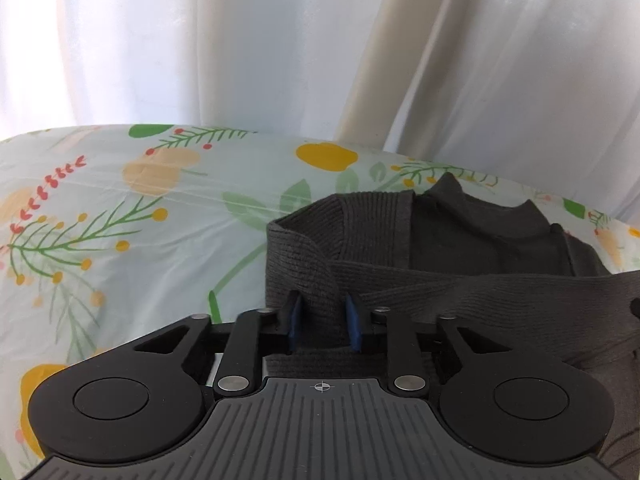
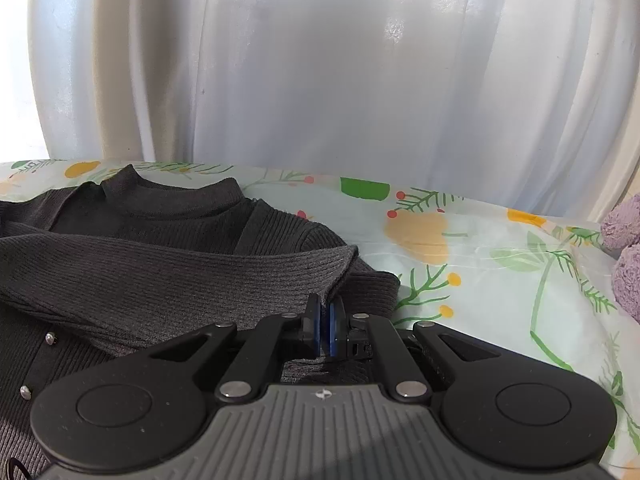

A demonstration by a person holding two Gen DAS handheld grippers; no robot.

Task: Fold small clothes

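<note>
Your dark ribbed cardigan (image 2: 168, 256) lies on the floral sheet (image 1: 120, 208), collar at the far edge. It's soft, light knit that will sag, so grip folded edges. Left gripper (image 1: 323, 322) pinches the left sleeve's fold, though contact looks loose; right gripper (image 2: 325, 326) is clenched on the right cuff.

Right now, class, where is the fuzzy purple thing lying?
In the right wrist view, the fuzzy purple thing sits at the far right edge on the floral sheet, apart from the dark sweater on the left.
</note>
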